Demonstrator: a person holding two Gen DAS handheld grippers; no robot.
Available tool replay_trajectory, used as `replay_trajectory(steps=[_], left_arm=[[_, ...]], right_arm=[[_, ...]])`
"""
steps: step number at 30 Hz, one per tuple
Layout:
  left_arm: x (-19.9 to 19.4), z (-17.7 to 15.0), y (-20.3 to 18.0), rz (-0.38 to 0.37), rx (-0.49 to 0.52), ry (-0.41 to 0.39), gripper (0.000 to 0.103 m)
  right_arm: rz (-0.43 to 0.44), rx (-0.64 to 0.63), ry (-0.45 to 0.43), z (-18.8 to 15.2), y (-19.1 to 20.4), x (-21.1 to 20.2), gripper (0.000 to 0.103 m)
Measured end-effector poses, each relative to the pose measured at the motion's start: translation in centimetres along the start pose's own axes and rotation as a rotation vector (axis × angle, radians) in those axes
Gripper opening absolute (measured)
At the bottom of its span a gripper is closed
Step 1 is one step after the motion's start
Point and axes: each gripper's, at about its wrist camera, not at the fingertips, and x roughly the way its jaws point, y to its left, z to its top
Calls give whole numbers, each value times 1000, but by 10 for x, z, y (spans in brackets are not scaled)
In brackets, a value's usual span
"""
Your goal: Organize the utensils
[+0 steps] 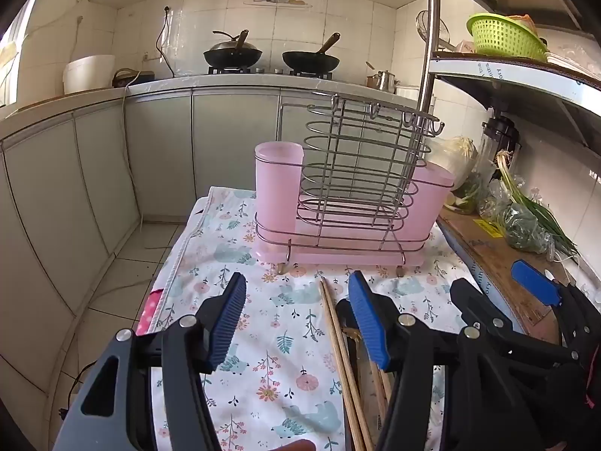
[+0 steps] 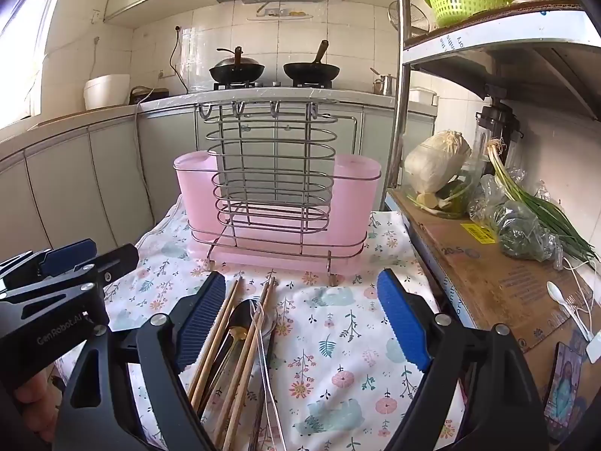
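- The left gripper point(image 1: 296, 293) fills the lower half of the left wrist view, its blue-padded jaws spread wide with nothing between them but flowered cloth point(image 1: 263, 338).
- The right gripper point(image 2: 300, 293) fills the lower part of the right wrist view, jaws likewise wide apart and closed on nothing.
- In the right wrist view the utensils lie in a loose bundle on the cloth at lower centre, just inside the left-hand pad: wooden chopsticks point(image 2: 240, 345), a dark spoon point(image 2: 242, 315) with a gold handle, and a clear plastic spoon point(image 2: 263, 323) lying over them.
- In the left wrist view the chopsticks show at lower centre, running beside the right-hand pad; whether they touch it I cannot tell.
- The wire utensil rack point(image 2: 276, 188) stands upright at the centre of both views, at the far end of the cloth, with a pink cup point(image 2: 195, 191) at its left end and another pink cup point(image 2: 357, 195) at its right; both sit on a pink drip tray point(image 2: 270, 259).
- Near the right edge of the right wrist view, a white plastic spoon point(image 2: 563, 304) lies on cardboard point(image 2: 488, 274) beside green onions point(image 2: 544, 218).
- Two black woks point(image 2: 236, 69) sit on the stove at upper centre.
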Motion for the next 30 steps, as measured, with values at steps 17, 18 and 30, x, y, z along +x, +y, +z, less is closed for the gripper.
replay_trajectory(steps=[17,18,30], left_arm=[[0,0,0,-3,-4,4,56],[0,0,0,-4,-5,4,56],[0,0,1,-4,-6,7,56]], right_arm=[[12,13,8,-1,-1,3,83],[13,13,9,-2,-1,3,83],[14,14,18,-3,-2,6,83]])
